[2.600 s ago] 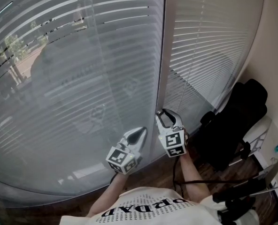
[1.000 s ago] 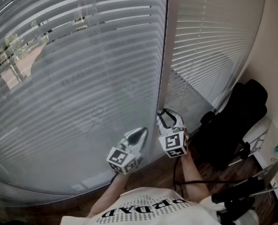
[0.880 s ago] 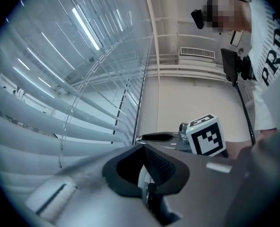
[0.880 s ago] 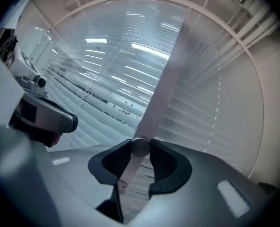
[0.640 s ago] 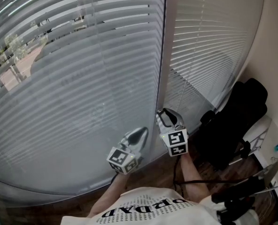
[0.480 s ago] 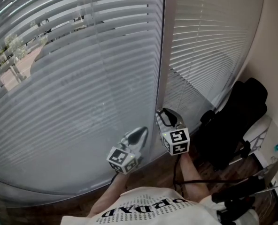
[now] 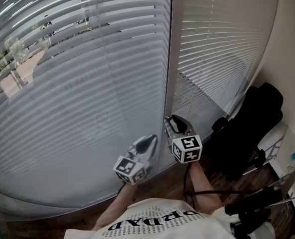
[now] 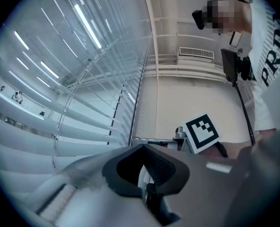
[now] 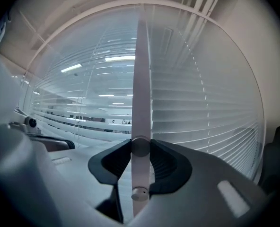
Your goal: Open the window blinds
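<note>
Two white slatted blinds cover the window: a wide left blind (image 7: 87, 83) and a narrower right blind (image 7: 217, 49). A white tilt wand (image 9: 141, 79) hangs upright between them. My right gripper (image 7: 173, 121) is level with the wand's lower end, and in the right gripper view its pads (image 9: 141, 148) press on the wand from both sides. My left gripper (image 7: 148, 140) points at the left blind's lower slats, shut with nothing between its tips (image 8: 142, 148). Trees and ground show through the left blind's upper slats.
A beige window post (image 7: 170, 59) separates the two blinds. A black chair (image 7: 252, 128) stands to the right against the wall, with black stands and cables (image 7: 257, 203) beside it. Wooden floor (image 7: 172, 183) lies below the grippers.
The right gripper has rolled about its own axis on the wand, its marker cube turning. The left blind's slats have tilted slightly and show more of the outside. The left gripper has stayed still.
</note>
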Demonstrator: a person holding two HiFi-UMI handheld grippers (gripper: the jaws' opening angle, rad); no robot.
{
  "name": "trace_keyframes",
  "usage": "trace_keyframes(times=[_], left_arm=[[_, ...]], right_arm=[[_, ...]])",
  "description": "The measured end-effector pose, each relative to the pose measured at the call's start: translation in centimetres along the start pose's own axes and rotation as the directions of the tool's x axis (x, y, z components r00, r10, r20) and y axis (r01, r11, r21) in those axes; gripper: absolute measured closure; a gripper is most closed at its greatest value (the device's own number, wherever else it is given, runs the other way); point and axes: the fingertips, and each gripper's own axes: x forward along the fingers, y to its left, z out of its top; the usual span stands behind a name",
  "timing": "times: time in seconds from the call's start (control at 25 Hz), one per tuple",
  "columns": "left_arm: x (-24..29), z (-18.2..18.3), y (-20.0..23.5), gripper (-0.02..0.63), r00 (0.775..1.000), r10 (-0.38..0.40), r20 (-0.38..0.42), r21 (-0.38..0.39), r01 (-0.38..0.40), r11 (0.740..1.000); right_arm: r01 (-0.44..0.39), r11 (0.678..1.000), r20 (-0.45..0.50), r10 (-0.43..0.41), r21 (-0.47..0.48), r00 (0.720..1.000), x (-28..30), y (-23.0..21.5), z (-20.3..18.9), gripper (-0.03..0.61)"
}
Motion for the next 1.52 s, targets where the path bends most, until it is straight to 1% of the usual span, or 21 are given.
trace_keyframes(times=[0.08, 0.16, 0.2, 0.24, 0.32, 0.36, 0.44, 0.52, 0.6, 0.64, 0.72, 0.8, 0.96, 1.08, 1.24, 1.36, 1.52], left_arm=[[0.0, -0.1, -0.1, 0.622, 1.0, -0.003, -0.002, -0.001, 0.003, 1.0], [-0.1, -0.1, -0.1, 0.622, 1.0, -0.001, -0.002, -0.001, 0.001, 1.0], [-0.1, -0.1, 0.0, 0.622, 1.0, 0.001, -0.002, -0.001, -0.001, 1.0], [-0.2, 0.0, 0.1, 0.622, 1.0, 0.003, -0.002, 0.0, -0.003, 1.0], [-0.2, 0.0, 0.2, 0.622, 1.0, 0.007, -0.002, 0.0, -0.007, 1.0], [-0.2, 0.0, 0.2, 0.621, 1.0, 0.008, -0.002, -0.001, -0.008, 1.0], [-0.2, -0.1, 0.1, 0.621, 1.0, 0.01, -0.004, -0.003, -0.01, 1.0], [-0.2, -0.2, 0.1, 0.622, 1.0, 0.008, -0.004, -0.001, -0.008, 1.0], [-0.2, -0.2, 0.2, 0.621, 1.0, 0.009, -0.002, -0.001, -0.009, 1.0], [-0.2, -0.1, 0.2, 0.623, 1.0, 0.01, -0.002, -0.001, -0.01, 1.0], [-0.3, -0.1, 0.4, 0.623, 1.0, 0.014, -0.002, 0.0, -0.014, 1.0], [-0.4, -0.1, 0.6, 0.623, 1.0, 0.016, -0.003, 0.001, -0.016, 1.0], [-0.3, -0.1, 0.6, 0.623, 1.0, 0.013, -0.001, -0.002, -0.013, 1.0], [-0.2, -0.1, 0.5, 0.621, 1.0, 0.008, -0.003, -0.001, -0.008, 1.0], [-0.2, -0.2, 0.5, 0.621, 1.0, 0.005, -0.003, 0.002, -0.005, 1.0], [-0.2, -0.2, 0.5, 0.621, 1.0, 0.004, -0.002, 0.002, -0.004, 1.0], [-0.1, -0.1, 0.4, 0.622, 1.0, 0.001, -0.006, 0.0, -0.001, 1.0]], right_arm=[[0.012, 0.998, -0.004, -0.013, -0.062, 1.0, -0.2, 0.0, -0.1, 0.443], [0.023, 0.981, -0.023, -0.028, -0.192, 0.999, -0.5, 0.3, 0.0, 0.442], [0.024, 0.962, -0.034, -0.034, -0.271, 0.999, -0.6, 0.5, 0.1, 0.437], [0.021, 0.936, -0.045, -0.039, -0.35, 0.998, -0.7, 0.8, 0.2, 0.426], [0.012, 0.873, -0.064, -0.05, -0.488, 0.997, -0.6, 1.2, 0.4, 0.413], [0.008, 0.843, -0.069, -0.054, -0.539, 0.996, -0.5, 1.4, 0.5, 0.413], [0.005, 0.795, -0.075, -0.063, -0.606, 0.995, -0.3, 1.7, 0.4, 0.413], [0.009, 0.758, -0.076, -0.078, -0.652, 0.994, -0.1, 1.8, 0.2, 0.413], [0.023, 0.737, -0.065, -0.09, -0.676, 0.994, 0.1, 1.7, 0.2, 0.426], [0.029, 0.734, -0.058, -0.094, -0.678, 0.994, 0.1, 1.6, 0.2, 0.442], [0.035, 0.743, -0.052, -0.093, -0.669, 0.994, 0.1, 1.5, 0.3, 0.443], [0.036, 0.766, -0.047, -0.087, -0.642, 0.995, 0.1, 1.5, 0.3, 0.443], [0.032, 0.843, -0.045, -0.066, -0.537, 0.997, 0.1, 1.4, 0.5, 0.445], [0.029, 0.889, -0.04, -0.053, -0.457, 0.998, 0.1, 1.2, 0.5, 0.445], [0.027, 0.958, -0.026, -0.036, -0.287, 0.999, 0.0, 0.8, 0.6, 0.445], [0.023, 0.986, -0.013, -0.025, -0.166, 1.0, -0.1, 0.4, 0.5, 0.445], [0.015, 0.999, 0.0, -0.015, -0.05, 1.0, 0.0, 0.2, 0.6, 0.445]])
